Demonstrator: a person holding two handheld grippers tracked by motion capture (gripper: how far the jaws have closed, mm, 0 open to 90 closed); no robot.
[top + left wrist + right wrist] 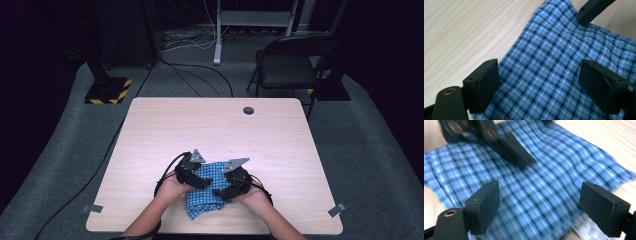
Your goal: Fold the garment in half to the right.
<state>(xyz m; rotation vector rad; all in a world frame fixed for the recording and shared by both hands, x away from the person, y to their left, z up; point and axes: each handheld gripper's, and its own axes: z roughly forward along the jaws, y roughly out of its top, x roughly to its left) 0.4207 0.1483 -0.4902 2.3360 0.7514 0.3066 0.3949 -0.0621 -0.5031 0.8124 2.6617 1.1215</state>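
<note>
High view: blue checked cloth (205, 192) lower centre on bench (150, 140). Your left hand-held gripper (539, 80) spread above cloth; right hand-held gripper (540, 205) likewise spread.

The cloth (554, 75) lies on the table (461, 32), spread between and ahead of the left gripper's (540, 82) jaws, the right gripper (590, 11) beyond them

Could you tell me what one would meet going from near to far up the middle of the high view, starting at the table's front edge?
Blue checked cloth → bare table → round cable hole → grey carpet → white stand leg.
</note>
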